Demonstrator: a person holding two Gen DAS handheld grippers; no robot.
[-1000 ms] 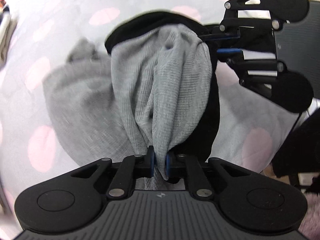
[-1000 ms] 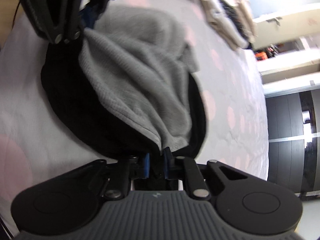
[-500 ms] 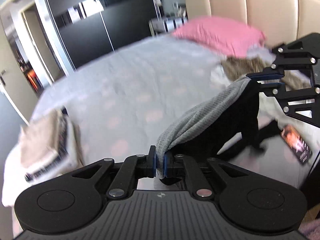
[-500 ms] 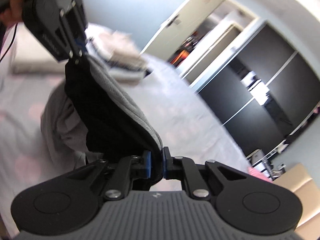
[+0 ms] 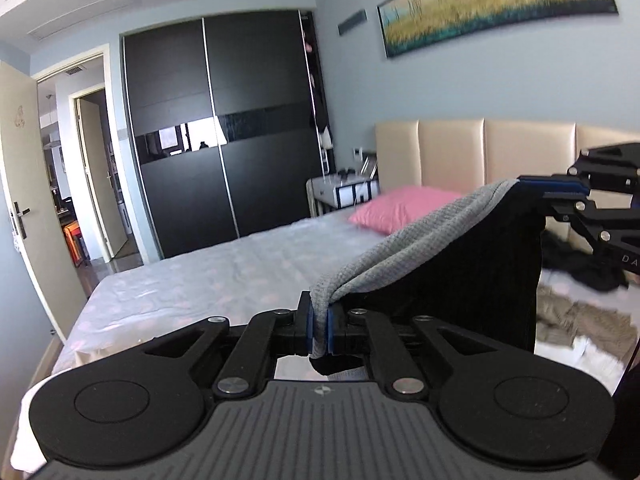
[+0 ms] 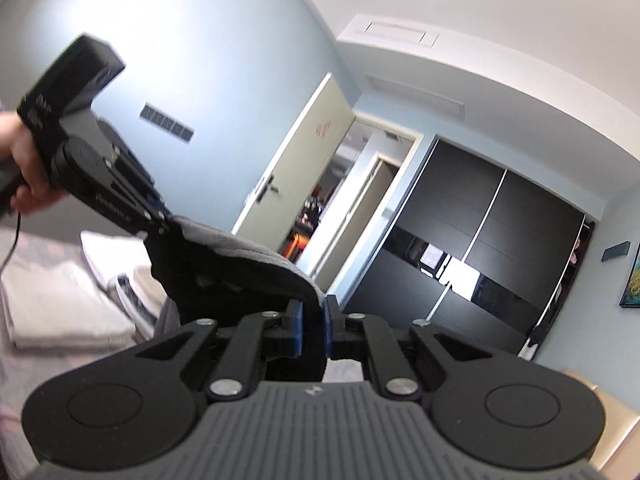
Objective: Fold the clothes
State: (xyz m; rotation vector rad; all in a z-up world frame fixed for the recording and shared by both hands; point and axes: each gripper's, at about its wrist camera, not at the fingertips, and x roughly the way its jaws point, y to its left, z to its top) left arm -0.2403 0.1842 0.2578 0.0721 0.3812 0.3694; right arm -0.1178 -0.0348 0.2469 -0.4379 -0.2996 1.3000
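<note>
Garment (image 5: 436,240) stretched between left claw (image 5: 319,326), right claw (image 6: 313,326), above bed (image 5: 224,276).

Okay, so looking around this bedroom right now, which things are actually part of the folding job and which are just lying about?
Part of the job:
- grey and black garment, held up between both grippers
- left gripper, shut on it
- right gripper, shut on it

Just lying about:
- pink pillow
- folded stack on the bed
- dark clothing near the headboard

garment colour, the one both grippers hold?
Grey knit outside, black inside: the garment, clearest in the left wrist view.
</note>
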